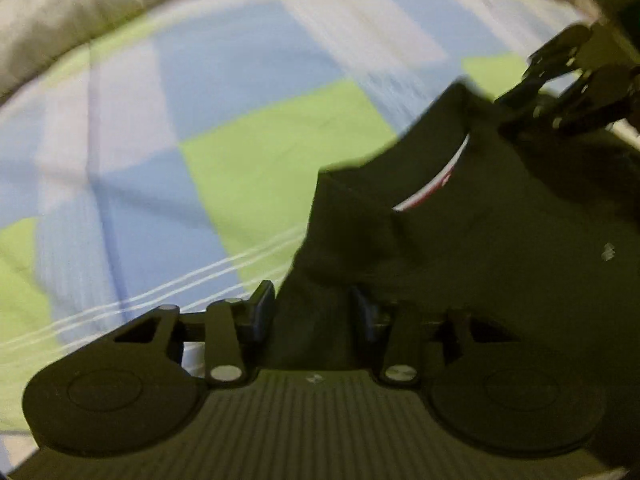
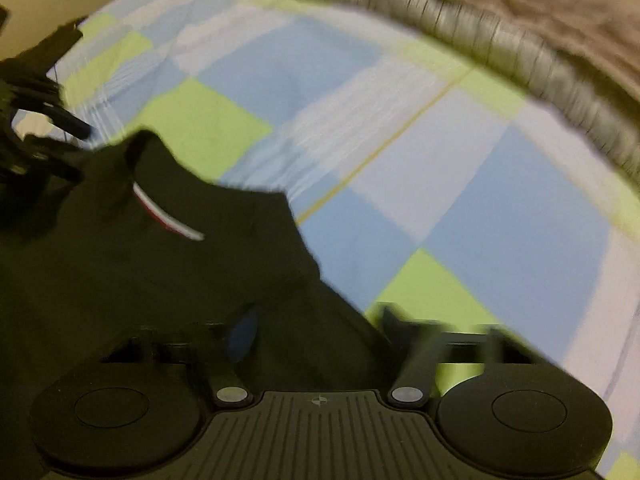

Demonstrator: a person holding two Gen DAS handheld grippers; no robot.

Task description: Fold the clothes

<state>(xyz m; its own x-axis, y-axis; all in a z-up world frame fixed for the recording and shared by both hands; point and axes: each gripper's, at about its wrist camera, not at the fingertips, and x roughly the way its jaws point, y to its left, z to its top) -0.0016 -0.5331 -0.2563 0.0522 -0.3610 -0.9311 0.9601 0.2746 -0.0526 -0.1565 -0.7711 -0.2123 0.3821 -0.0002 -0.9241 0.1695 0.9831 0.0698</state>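
Presently a dark shirt (image 1: 460, 240) lies bunched on a checked sheet (image 1: 200, 120) of blue, green and white. Left gripper (image 1: 314, 312) stands narrow with shirt cloth between its fingers; right gripper (image 2: 316, 326) likewise narrow, with shirt fabric between. Whether either set of pads presses the cloth cannot be told through blur. Grey blanket (image 2: 520, 52) borders the far edge
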